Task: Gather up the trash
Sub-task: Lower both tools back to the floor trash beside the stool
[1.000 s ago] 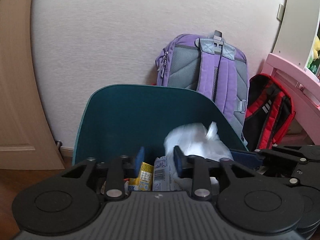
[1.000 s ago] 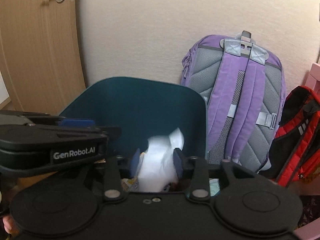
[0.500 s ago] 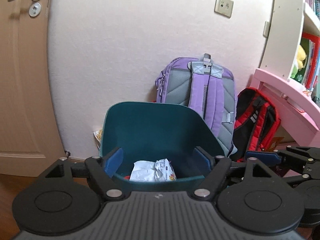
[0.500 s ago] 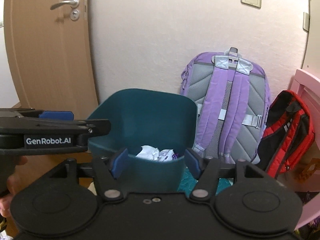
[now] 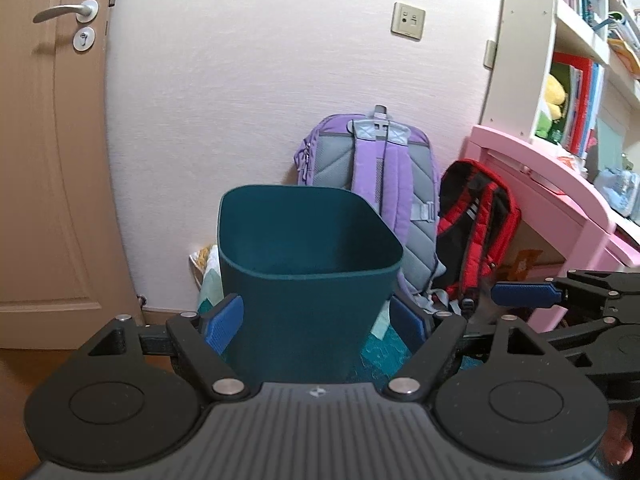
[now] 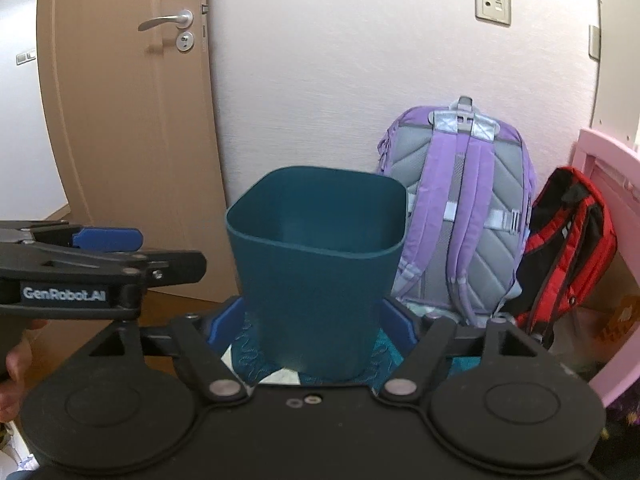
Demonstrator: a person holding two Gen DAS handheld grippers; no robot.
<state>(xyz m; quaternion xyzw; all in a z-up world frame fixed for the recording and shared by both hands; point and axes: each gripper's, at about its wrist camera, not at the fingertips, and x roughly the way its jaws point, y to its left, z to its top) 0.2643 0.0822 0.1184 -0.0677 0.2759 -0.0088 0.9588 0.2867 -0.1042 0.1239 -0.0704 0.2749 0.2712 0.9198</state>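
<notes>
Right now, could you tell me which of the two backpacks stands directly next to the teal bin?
The purple and grey backpack, upright against the wall, stands right beside the teal bin; the red and black backpack slumps farther off, by the pink desk.

Bin (image 5: 308,280) is plain dark teal, sitting on a teal mat (image 5: 380,354) w/ a squiggly pattern; door (image 5: 52,160) light brown w/ silver handle (image 5: 66,11), wall (image 5: 260,100) off-white w/ a faint horizontal texture & a beige socket plate (image 5: 408,21). Backpack (image 6: 460,204) is lilac w/ grey chevron-quilted back panel; 2nd bag (image 6: 568,240) red & black, desk (image 5: 560,192) pink. Both grippers black w/ blue finger pads (image 5: 222,318), left gripper (image 6: 106,240) has white "GenRobot.AI" lettering on its side.
</notes>
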